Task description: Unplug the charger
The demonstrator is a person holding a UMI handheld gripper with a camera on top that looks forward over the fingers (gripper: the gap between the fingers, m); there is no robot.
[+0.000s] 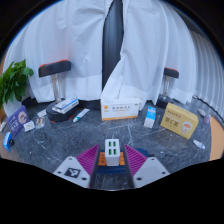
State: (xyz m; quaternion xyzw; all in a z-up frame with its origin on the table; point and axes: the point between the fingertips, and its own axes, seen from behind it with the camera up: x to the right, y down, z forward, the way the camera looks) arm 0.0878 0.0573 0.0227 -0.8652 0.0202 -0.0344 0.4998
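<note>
A small white charger [112, 148] with green slots on its face stands between my two fingers. My gripper [112, 152] is shut on it, the magenta pads [93, 157] pressing its left and right sides. An orange and blue part shows just behind and below the charger; I cannot tell what it is. The grey table top [100, 130] lies well beyond the fingers, and no socket or cable is visible around the charger.
Beyond the fingers stand a white and orange carton [120, 106], a small blue and white box [150, 117], a yellow box [181, 119] to the right and a white device [65, 106] to the left. A green plant [12, 80] stands far left. Two chairs [55, 68] and a white curtain are behind.
</note>
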